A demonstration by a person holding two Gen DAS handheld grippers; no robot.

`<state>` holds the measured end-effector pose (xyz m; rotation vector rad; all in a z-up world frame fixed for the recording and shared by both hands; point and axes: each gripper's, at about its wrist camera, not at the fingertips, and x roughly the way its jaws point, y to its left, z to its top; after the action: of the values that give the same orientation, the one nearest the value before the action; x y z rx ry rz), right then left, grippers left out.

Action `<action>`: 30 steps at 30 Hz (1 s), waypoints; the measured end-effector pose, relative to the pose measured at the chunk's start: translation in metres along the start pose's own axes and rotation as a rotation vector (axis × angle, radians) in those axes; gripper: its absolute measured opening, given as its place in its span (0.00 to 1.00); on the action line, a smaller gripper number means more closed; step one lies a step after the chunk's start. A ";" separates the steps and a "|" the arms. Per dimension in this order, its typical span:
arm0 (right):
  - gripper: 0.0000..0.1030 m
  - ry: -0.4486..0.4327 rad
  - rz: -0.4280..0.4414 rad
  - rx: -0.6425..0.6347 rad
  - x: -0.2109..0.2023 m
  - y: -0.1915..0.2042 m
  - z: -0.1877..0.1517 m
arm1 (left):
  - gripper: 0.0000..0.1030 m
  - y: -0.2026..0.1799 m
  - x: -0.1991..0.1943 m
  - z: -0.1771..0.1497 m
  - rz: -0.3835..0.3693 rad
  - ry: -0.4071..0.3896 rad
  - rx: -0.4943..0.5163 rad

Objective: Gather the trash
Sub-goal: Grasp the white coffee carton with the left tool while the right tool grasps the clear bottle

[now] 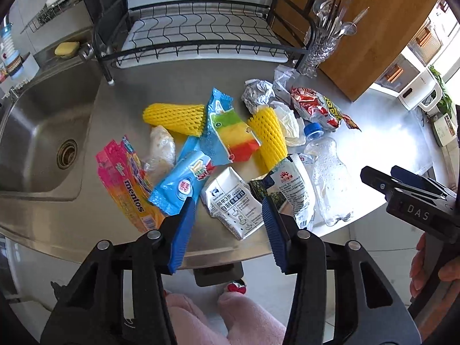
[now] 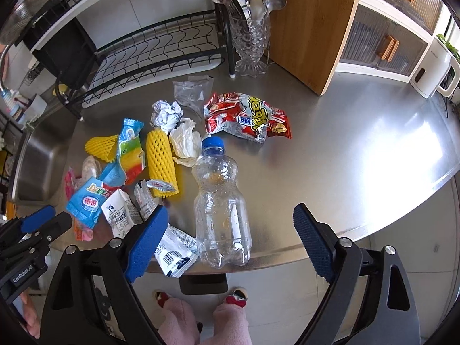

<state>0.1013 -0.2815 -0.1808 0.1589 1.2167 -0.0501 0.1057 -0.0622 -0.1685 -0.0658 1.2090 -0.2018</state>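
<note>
We held the left tool (image 1: 227, 224) low over the near edge of the steel tabletop (image 2: 359, 132), jaws apart and empty, above a crumpled white milk carton (image 1: 230, 204). Our right tool (image 2: 230, 235) hovered wide open, empty, straddling the clear plastic bottle (image 2: 220, 201) lying among wrappers.

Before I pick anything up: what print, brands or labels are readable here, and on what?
"mentos" – pink and orange candy pack.
"DAS" – body of the right gripper.
"GenRobot.AI" – body of the left gripper.
Chinese print on the white cartons, blue wrapper and red snack bag: too small or distorted to read.
</note>
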 end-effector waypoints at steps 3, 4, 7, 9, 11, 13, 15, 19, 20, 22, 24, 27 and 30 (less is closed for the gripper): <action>0.66 0.054 0.016 0.000 0.018 -0.003 0.001 | 0.40 -0.004 0.017 -0.001 -0.056 0.057 -0.018; 0.65 0.062 0.014 -0.003 0.022 -0.003 0.001 | 0.38 -0.006 0.023 -0.001 -0.065 0.081 -0.028; 0.57 0.090 0.020 -0.016 0.033 -0.002 0.001 | 0.27 -0.008 0.040 -0.002 -0.054 0.127 -0.046; 0.57 0.099 0.020 -0.027 0.038 0.000 0.001 | 0.27 -0.007 0.049 -0.002 -0.047 0.141 -0.061; 0.57 0.105 0.024 -0.035 0.041 0.000 0.001 | 0.27 -0.006 0.056 -0.001 -0.048 0.154 -0.074; 0.57 0.109 0.031 -0.040 0.044 -0.001 0.002 | 0.27 -0.006 0.061 0.000 -0.046 0.156 -0.081; 0.57 0.112 0.033 -0.042 0.048 -0.001 0.003 | 0.27 -0.006 0.066 0.002 -0.043 0.161 -0.090; 0.57 0.116 0.045 -0.048 0.053 -0.002 0.004 | 0.33 -0.006 0.078 0.005 -0.016 0.182 -0.103; 0.57 0.115 0.049 -0.051 0.054 -0.002 0.004 | 0.37 -0.005 0.080 0.005 -0.008 0.186 -0.109; 0.57 0.114 0.053 -0.056 0.055 -0.002 0.005 | 0.43 -0.004 0.085 0.006 -0.004 0.188 -0.108; 0.57 0.116 0.054 -0.063 0.057 -0.002 0.007 | 0.45 -0.003 0.087 0.006 -0.001 0.196 -0.116; 0.57 0.122 0.054 -0.073 0.061 -0.002 0.009 | 0.49 -0.002 0.094 0.007 0.010 0.198 -0.133; 0.57 0.128 0.055 -0.079 0.064 -0.003 0.012 | 0.52 -0.002 0.099 0.009 0.028 0.190 -0.140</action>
<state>0.1341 -0.2830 -0.2375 0.1286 1.3391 0.0568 0.1471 -0.0836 -0.2562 -0.1541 1.4123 -0.0998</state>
